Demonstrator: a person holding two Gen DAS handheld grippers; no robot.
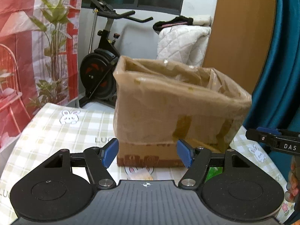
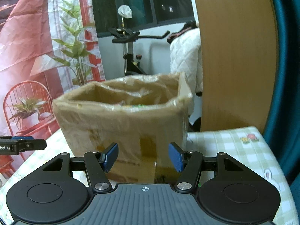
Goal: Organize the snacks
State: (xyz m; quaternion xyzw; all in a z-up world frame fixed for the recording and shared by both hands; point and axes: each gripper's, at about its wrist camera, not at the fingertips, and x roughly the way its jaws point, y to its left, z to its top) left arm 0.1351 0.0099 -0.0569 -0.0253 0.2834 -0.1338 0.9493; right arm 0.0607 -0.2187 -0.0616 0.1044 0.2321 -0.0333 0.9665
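A cardboard box (image 1: 168, 112) lined with a clear plastic bag stands on a checked tablecloth (image 1: 56, 123). My left gripper (image 1: 148, 154) is open in front of the box's lower edge, with nothing between its blue pads (image 1: 109, 154). A small tan snack packet (image 1: 140, 176) lies on the cloth just below it. In the right wrist view the same box (image 2: 121, 123) fills the middle, and a few coloured wrappers (image 2: 135, 105) show inside it. My right gripper (image 2: 143, 156) is open in front of the box, holding nothing.
The right gripper's tip (image 1: 271, 140) enters the left wrist view at the right edge. A green packet (image 1: 213, 174) peeks out behind the left gripper's right finger. An exercise bike (image 1: 105, 63), a quilted white cover (image 1: 180, 45), a wooden panel (image 2: 234, 56) and a teal curtain (image 2: 281, 75) stand beyond the table.
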